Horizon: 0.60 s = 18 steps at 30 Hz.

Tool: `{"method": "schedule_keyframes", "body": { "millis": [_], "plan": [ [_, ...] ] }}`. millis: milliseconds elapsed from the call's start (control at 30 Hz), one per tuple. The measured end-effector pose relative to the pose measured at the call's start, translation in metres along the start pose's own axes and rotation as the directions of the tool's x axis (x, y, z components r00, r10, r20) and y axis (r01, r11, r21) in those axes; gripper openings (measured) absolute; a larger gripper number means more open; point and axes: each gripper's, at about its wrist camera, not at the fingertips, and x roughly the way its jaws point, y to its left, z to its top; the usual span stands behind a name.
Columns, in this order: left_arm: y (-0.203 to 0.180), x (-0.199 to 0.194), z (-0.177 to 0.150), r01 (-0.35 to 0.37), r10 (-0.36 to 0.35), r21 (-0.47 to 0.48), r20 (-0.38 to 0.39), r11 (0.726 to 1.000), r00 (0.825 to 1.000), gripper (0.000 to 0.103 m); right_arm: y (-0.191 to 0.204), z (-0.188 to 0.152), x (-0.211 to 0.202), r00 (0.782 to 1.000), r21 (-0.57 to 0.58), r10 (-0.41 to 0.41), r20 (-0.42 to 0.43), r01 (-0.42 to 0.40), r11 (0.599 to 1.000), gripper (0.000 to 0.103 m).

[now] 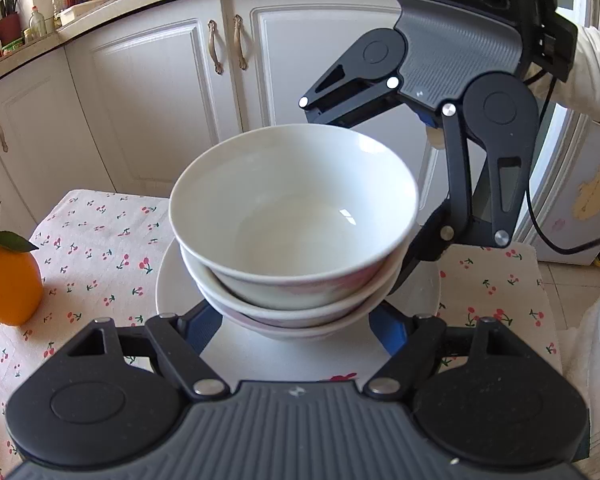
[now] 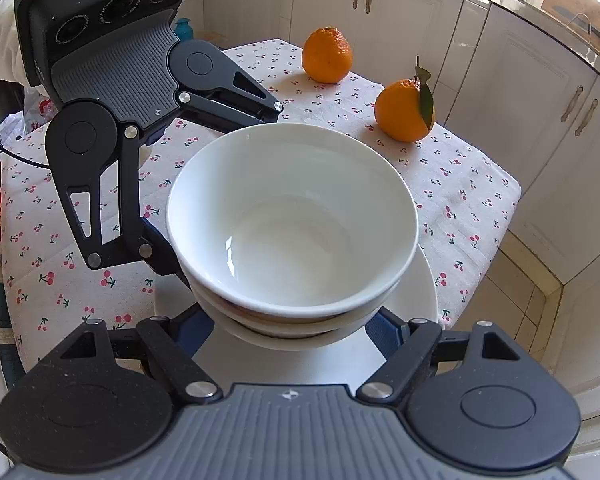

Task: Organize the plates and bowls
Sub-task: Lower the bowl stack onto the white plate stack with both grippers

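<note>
Three white bowls are nested in a stack (image 1: 294,220) on a white plate (image 1: 172,292), on a small table with a cherry-print cloth (image 1: 96,240). My left gripper (image 1: 296,328) is open, its blue-padded fingers (image 1: 202,328) on either side of the stack's base over the plate. My right gripper (image 2: 296,328) is open in the same way from the opposite side, around the stack (image 2: 292,216) on the plate (image 2: 416,300). Each gripper shows in the other's view, its fingers spread around the bowls. The fingertips are hidden under the bowls.
An orange (image 1: 10,284) with a leaf sits at the table's left edge; the right wrist view shows two oranges (image 2: 327,56) (image 2: 404,110) on the far side of the cloth (image 2: 460,184). White kitchen cabinets (image 1: 148,92) stand behind. Tiled floor lies beyond the table edge.
</note>
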Motion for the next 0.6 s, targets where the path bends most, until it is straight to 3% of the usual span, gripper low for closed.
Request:
{"method": "schedule_keyframes", "body": {
  "millis": [467,600],
  "plan": [
    [-0.001,0.001,0.001,-0.016,0.016,0.01,0.003,1.0,1.0,0.083,-0.005,-0.002,0.001,1.0,0.042,-0.001,0.012,0.001,0.999,0.087],
    [-0.007,-0.003,0.001,-0.043,0.043,0.026,0.007,0.999,0.999,0.092,-0.004,-0.001,-0.007,0.998,0.065,-0.012,0.059,0.008,0.998,0.103]
  ]
}}
